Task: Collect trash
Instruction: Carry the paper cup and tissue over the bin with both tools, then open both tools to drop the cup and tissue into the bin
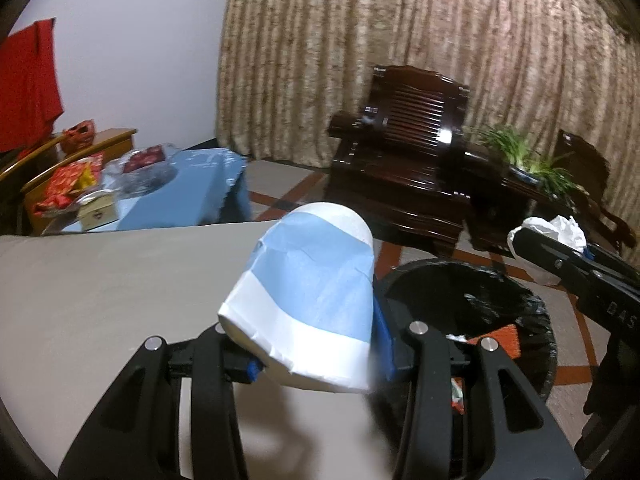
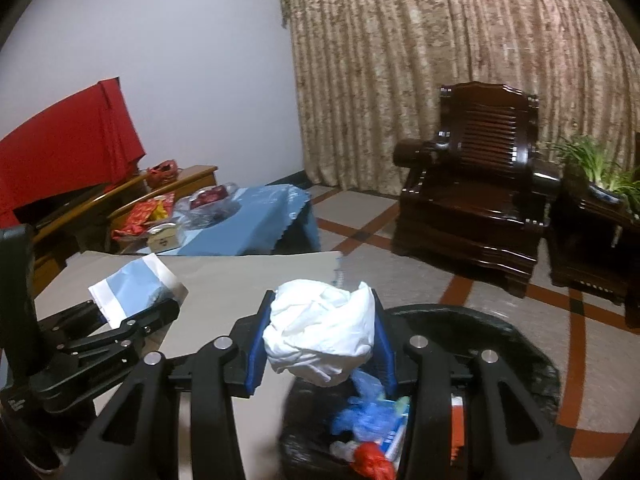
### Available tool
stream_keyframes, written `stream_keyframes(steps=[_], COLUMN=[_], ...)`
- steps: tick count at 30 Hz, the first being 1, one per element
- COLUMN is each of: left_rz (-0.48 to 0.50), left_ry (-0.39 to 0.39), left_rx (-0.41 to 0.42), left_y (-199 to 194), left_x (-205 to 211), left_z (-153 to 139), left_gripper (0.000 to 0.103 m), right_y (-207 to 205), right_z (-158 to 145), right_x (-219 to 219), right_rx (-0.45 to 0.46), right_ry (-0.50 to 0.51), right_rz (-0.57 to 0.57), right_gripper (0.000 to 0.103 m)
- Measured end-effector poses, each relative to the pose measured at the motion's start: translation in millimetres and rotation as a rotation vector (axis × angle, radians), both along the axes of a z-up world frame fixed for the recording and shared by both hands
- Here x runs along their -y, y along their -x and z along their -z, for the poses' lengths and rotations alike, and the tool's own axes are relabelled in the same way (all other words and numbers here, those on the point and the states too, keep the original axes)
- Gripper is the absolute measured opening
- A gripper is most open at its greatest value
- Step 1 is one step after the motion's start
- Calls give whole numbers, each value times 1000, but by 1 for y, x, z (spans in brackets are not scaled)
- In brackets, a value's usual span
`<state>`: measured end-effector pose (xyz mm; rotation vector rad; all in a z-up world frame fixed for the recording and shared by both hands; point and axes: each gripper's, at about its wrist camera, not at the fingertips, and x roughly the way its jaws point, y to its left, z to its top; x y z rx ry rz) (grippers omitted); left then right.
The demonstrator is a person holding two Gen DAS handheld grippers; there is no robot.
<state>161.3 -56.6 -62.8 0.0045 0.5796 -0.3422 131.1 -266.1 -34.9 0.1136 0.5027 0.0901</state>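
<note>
In the left wrist view my left gripper (image 1: 316, 344) is shut on a white and blue paper cup (image 1: 308, 292), which lies tilted between the blue pads over the edge of the grey table (image 1: 100, 280). The cup's rim points back toward the camera. Just right of it stands a bin with a black liner (image 1: 516, 292). My right gripper (image 2: 320, 340) is shut on a crumpled white tissue (image 2: 320, 328) above the bin (image 2: 520, 344), which holds blue plastic and a red wrapper. The right wrist view shows the left gripper (image 2: 148, 304) with the cup (image 2: 132, 284) at the left.
A dark wooden armchair (image 2: 472, 200) and a side table with a green plant (image 2: 600, 176) stand beyond the bin, in front of a beige curtain. A table with a blue cloth (image 2: 248, 220) and clutter sits past the grey table. A red cloth (image 2: 68, 140) hangs at the left.
</note>
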Motion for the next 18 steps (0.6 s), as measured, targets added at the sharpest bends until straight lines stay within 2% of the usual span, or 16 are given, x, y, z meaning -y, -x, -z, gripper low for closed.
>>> stream_keyframes(steps=[18], left_rz=[185], left_ry=[-1], left_rx=[-42], left_y=[-11], left_x=[102], left_z=[42], left_gripper=[43], right_y=[2], right_z=[35], right_x=[92], right_rx=[-74], right_ry=[0], right_rz=[151], right_gripper=[44])
